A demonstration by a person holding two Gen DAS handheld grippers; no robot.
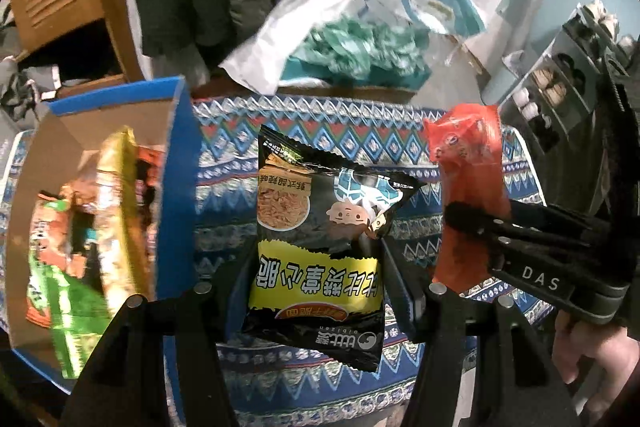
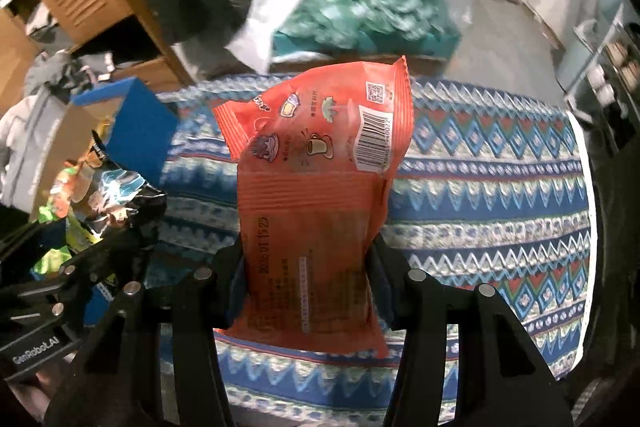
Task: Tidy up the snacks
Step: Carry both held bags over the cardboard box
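the box (image 1: 176, 131) sat at nine o'clock on the patterned cloth (image 1: 224, 163), and it already had some snack bags (image 1: 80, 211) inside. that part looked done. the left tongs (image 1: 316, 267) pinched a black and yellow snack bag (image 1: 320, 227) up off the cloth. the right tongs (image 2: 308, 267) pinched an orange snack bag (image 2: 320, 163), up in the air too, at three o'clock from the black one. no other loose snacks showed on the cloth, so these two bags were probably the last to go in the box.
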